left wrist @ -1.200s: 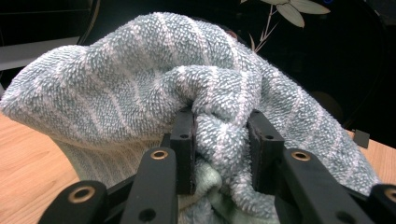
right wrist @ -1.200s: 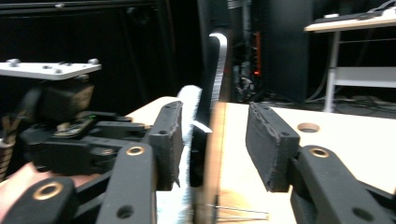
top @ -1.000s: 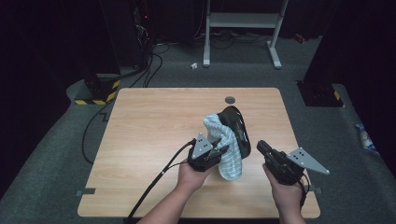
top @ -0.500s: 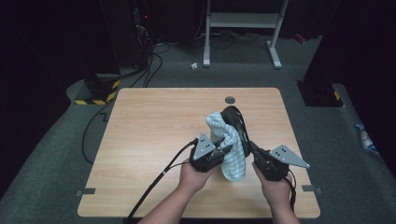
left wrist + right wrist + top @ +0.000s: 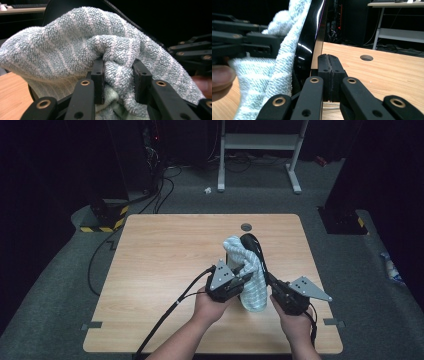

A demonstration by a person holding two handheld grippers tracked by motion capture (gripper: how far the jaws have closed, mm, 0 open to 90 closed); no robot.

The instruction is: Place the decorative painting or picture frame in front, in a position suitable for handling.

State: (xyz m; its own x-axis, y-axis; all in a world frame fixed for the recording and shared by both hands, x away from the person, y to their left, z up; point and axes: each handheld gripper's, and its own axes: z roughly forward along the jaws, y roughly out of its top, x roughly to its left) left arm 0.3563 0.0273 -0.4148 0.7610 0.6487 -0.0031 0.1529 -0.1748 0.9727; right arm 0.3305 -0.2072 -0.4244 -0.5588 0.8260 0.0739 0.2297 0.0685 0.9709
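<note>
A pale blue-green striped towel [image 5: 250, 275] hangs over an upright glossy black panel [image 5: 253, 244] on the wooden table [image 5: 165, 255]. My left gripper [image 5: 244, 272] is shut on a bunched fold of the towel [image 5: 75, 50]; in the left gripper view the fold is pinched between both pads of that gripper [image 5: 118, 82]. My right gripper [image 5: 272, 282] sits just right of the towel. Its pads [image 5: 329, 62] are pressed together with nothing between them, beside the panel's edge [image 5: 309, 37]. The towel [image 5: 279, 65] hides most of the panel.
A round cable hole [image 5: 246, 227] lies in the table behind the panel. Bare wood spreads to the left and far side. Cables, a yellow-black striped base [image 5: 102, 222] and a white stand [image 5: 260, 155] are on the dark floor beyond.
My right gripper has shifted a little to the left, closer to the towel and panel. The left gripper keeps its hold on the towel in the same place.
</note>
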